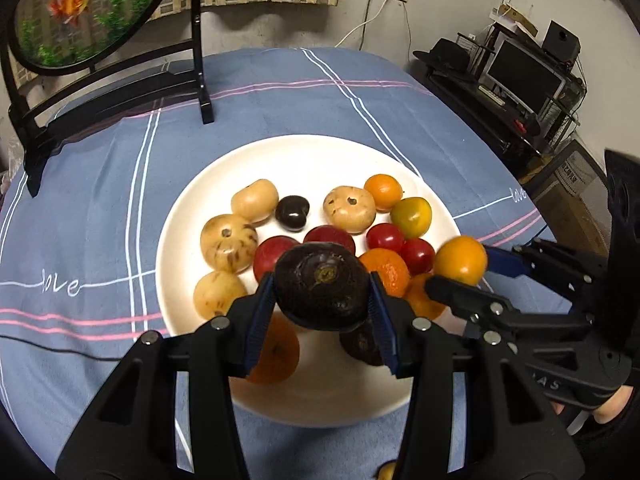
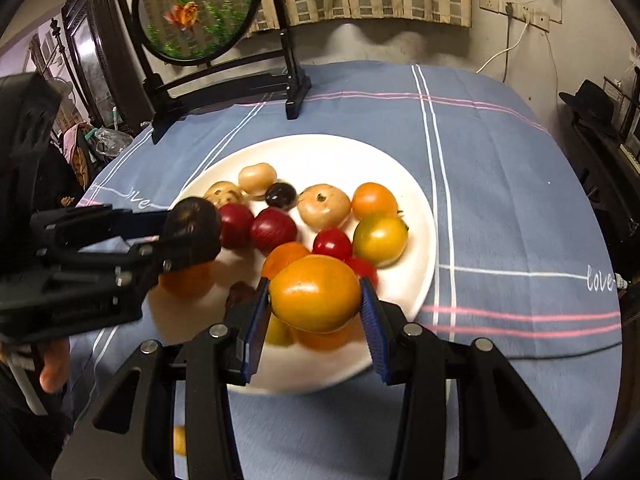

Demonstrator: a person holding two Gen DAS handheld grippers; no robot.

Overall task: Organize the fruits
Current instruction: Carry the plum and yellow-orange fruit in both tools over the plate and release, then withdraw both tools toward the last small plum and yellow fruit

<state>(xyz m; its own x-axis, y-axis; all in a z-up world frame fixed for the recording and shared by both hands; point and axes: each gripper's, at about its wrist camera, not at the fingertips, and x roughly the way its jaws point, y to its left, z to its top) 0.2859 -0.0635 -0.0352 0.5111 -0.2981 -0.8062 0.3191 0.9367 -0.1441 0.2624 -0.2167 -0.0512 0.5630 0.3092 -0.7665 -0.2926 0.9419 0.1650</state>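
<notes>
While both grippers hang over the white plate (image 1: 304, 152), each carries one fruit. The left gripper (image 1: 322, 300) has its jaws clamped on a dark purple fruit (image 1: 322, 290), held above the plate's near half. The right gripper (image 2: 315, 304) has its jaws clenched on an orange fruit (image 2: 315, 292), held above the plate's near right rim. On the plate lie tan fruits (image 1: 228, 242), red fruits (image 1: 385, 237), oranges (image 1: 383, 191) and a small dark fruit (image 1: 292, 213). The plate rests on a blue checked cloth (image 1: 100, 184).
</notes>
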